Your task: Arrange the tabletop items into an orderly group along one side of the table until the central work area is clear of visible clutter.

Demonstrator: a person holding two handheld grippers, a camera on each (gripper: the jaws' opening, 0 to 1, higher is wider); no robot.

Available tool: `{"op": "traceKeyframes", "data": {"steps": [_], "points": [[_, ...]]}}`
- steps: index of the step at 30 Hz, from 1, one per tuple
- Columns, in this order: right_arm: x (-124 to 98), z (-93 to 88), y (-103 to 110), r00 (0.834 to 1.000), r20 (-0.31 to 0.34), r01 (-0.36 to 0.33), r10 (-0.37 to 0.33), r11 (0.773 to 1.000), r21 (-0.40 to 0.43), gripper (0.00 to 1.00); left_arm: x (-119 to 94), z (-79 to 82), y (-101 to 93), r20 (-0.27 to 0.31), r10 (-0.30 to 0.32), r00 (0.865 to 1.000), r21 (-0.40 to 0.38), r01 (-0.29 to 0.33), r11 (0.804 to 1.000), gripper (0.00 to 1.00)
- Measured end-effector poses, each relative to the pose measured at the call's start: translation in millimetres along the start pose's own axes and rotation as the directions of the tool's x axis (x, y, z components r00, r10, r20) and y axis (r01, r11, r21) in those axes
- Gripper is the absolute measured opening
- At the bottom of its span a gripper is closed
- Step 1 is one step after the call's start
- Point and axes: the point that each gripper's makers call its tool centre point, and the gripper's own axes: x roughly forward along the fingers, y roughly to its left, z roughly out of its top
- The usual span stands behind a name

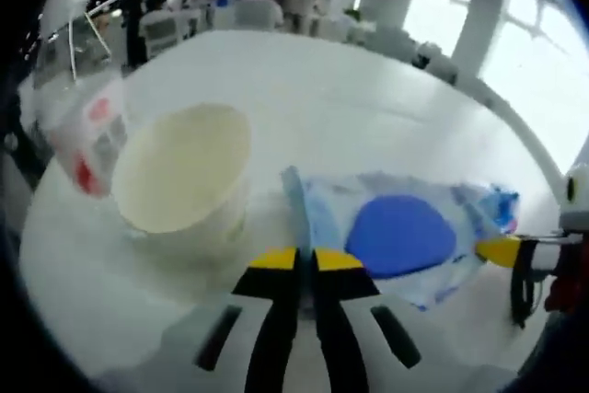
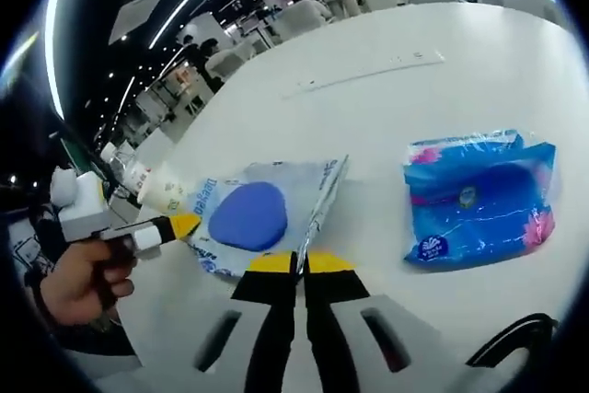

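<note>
We had both hand-held grippers, left [image 1: 306,259] and right [image 2: 295,262], pinched shut on opposite edges of the floppy tissue pack [image 2: 267,213] lying on the white worktop [image 2: 386,98], so an uneven pull might have torn it or bumped the paper cup [image 1: 184,177] just beside it.

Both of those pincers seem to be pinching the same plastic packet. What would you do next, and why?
Probably lift the packet with both grippers and carry it toward the blue tissue pack. The left gripper and right gripper each pinch an edge of it, while the paper cup and tissue pack lie apart.
</note>
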Motion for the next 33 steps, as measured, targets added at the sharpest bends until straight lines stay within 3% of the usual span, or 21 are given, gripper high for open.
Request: {"op": "traceKeyframes", "data": {"steps": [6,13,16,20,22,28,33], "points": [[3,-8.6,-2,1.000,-0.027,0.005,-0.005,1.000,-0.006,0.01,3,0.0,1.0,-0.003,0.006,1.000,-0.007,-0.006,1.000,0.03],[7,-5.1,-5,1.000,-0.024,0.015,-0.015,1.000,0.001,0.01,4,0.2,2.7,-0.005,0.009,1.000,-0.011,-0.009,1.000,0.03],[9,-6.2,-9,0.999,-0.019,0.030,-0.030,0.999,0.037,0.01,4,0.4,2.1,-0.011,0.000,1.000,-0.025,0.000,1.000,0.04],[9,-6.5,-11,0.999,-0.009,0.048,-0.047,0.998,0.038,0.02,2,0.8,3.0,-0.013,-0.001,1.000,-0.004,0.001,1.000,0.07],[9,-6.4,-11,0.999,-0.007,0.044,-0.044,0.998,0.040,0.02,-1,-3.4,3.4,-0.040,-0.004,0.999,0.009,0.004,1.000,0.11],[5,-9.1,-14,0.998,-0.016,0.063,-0.062,0.997,0.051,0.14,-6,-5.0,-2.5,-0.037,-0.005,0.999,0.020,0.006,1.000,0.19],[1,-7.4,-16,0.998,-0.003,0.063,-0.063,0.996,0.065,0.16,-12,-9.2,-3.7,-0.038,0.007,0.999,0.022,-0.006,1.000,0.21]]}}
